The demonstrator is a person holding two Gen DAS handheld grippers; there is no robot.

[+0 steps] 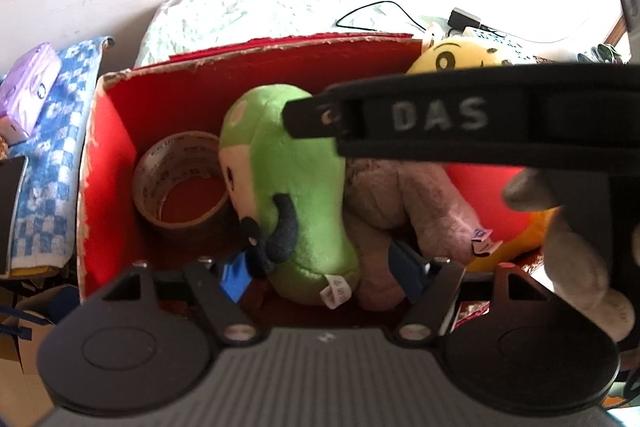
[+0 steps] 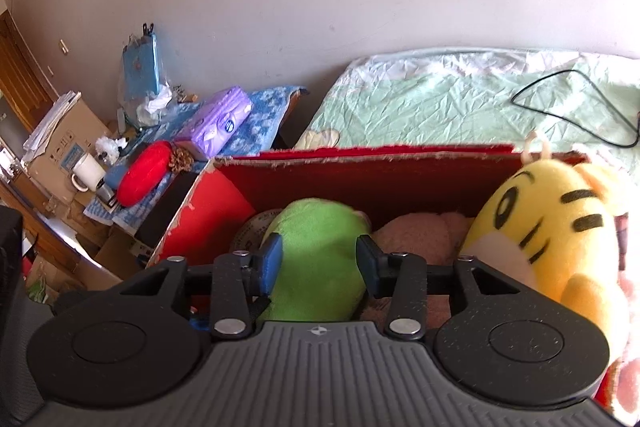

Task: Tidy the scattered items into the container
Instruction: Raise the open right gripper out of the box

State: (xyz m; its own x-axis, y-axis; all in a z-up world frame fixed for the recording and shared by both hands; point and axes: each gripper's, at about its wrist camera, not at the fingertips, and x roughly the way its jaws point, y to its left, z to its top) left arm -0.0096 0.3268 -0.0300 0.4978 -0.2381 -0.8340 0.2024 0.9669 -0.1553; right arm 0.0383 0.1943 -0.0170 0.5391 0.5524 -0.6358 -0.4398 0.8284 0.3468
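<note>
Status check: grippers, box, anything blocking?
Left gripper and right gripper open over green plush toy. Toy inside red cardboard box. Right gripper body crosses left view.

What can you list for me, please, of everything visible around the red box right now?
red box: 1, red inside, on the bed
green plush: 1, green, in the box
tape roll: 1, brown, in the box, left of the green plush
pink plush: 1, dusty pink, in the box, right of the green plush
yellow tiger plush: 1, yellow, striped, at the box's right end
tissue pack: 1, purple, on the blue checked cloth
mug: 1, white, left clutter
cable: 1, black, on the bed
left tongs: open over the box
right tongs: open, astride the green plush
</note>
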